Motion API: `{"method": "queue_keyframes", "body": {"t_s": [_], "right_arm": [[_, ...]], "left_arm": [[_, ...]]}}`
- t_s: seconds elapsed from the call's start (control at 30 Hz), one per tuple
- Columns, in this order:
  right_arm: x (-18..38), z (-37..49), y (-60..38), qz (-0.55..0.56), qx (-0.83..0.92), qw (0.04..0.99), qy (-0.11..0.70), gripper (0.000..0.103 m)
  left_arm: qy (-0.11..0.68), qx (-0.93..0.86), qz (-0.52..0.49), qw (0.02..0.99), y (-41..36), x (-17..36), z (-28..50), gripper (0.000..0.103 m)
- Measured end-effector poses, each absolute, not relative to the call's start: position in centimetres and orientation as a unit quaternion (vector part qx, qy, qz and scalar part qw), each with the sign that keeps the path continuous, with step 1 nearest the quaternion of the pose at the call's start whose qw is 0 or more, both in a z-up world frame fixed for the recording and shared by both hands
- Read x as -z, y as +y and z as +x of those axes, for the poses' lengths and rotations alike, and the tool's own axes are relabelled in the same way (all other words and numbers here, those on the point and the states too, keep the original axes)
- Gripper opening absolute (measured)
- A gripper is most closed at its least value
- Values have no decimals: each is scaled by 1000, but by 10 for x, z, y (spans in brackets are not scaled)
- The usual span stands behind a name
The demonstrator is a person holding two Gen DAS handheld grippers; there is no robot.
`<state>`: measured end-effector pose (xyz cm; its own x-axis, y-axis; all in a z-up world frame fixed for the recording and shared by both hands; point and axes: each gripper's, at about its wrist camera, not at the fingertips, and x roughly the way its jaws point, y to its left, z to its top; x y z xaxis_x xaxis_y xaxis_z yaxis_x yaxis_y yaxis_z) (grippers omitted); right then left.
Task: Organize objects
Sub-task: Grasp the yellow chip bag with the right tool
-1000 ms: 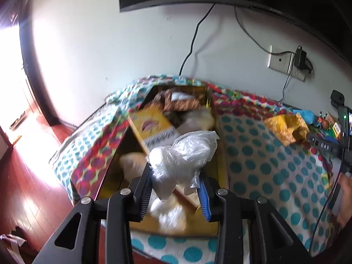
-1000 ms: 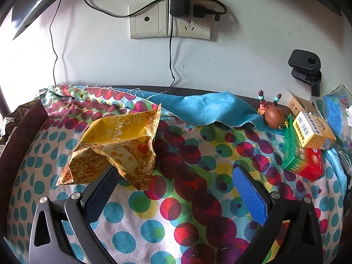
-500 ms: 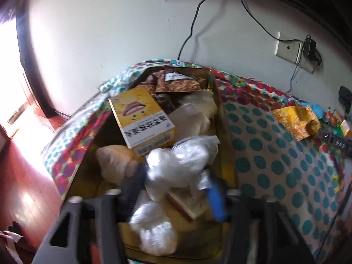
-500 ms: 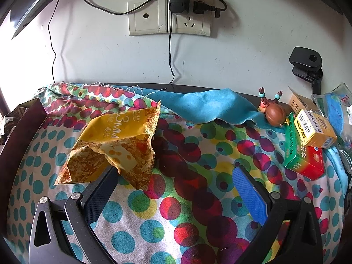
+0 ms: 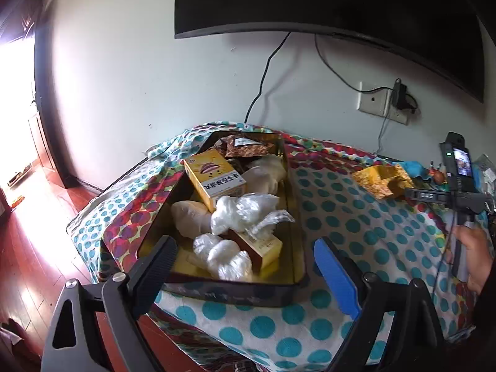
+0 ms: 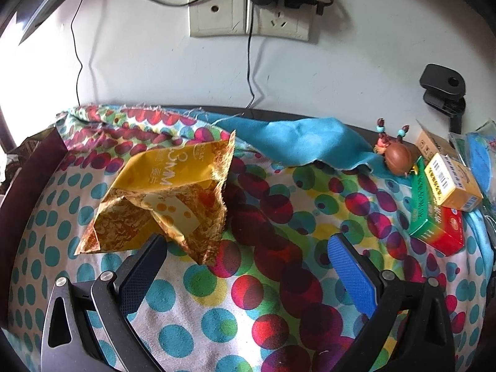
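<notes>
White wall (image 5: 155, 77), red wooden floor (image 5: 28, 266)

It is a lived-in room of a home: a wall-mounted television (image 5: 325, 3) hangs over a polka-dot cloth (image 6: 279, 279) spread on a table, with wall sockets (image 6: 248, 12), a red wooden floor (image 5: 28, 248), and medicine boxes (image 6: 440, 204) and a snack packet (image 6: 164, 198) lying about.

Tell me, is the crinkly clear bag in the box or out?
In. The clear bag lies inside the box, and the left gripper is open, holding nothing.
</notes>
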<state>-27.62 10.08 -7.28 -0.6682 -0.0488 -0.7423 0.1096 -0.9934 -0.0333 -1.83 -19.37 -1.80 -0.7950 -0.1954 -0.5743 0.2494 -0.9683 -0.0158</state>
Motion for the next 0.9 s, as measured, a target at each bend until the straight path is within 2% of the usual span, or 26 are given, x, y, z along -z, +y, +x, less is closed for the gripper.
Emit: {"method": "queue_keyframes", "body": {"t_s": [0.17,0.27,0.33,0.57,0.63,0.77,0.9], "right_arm": [[71,-272,103,405,913,26,38,103],[56,-262,101,388,921,46,-1,103],[49,-261,83,387,920,65,9,103],[55,-274,-9,397,895,84,187,103],[51,-275,-25,395,879,118,239,103],[44,-245,-28,367,835,180,369,103],[52,-227,-16,325,827,172,426,103]], "left_arm": [[37,951,290,98,-183,24,-15,93],[52,953,284,90,-186,27,-12,93],[63,953,284,84,-189,32,-12,93],[58,951,294,77,-190,44,-14,93],[67,950,295,73,-192,46,-13,93],[67,950,296,70,-191,46,-13,93],[71,949,301,60,-188,49,-15,93]]}}
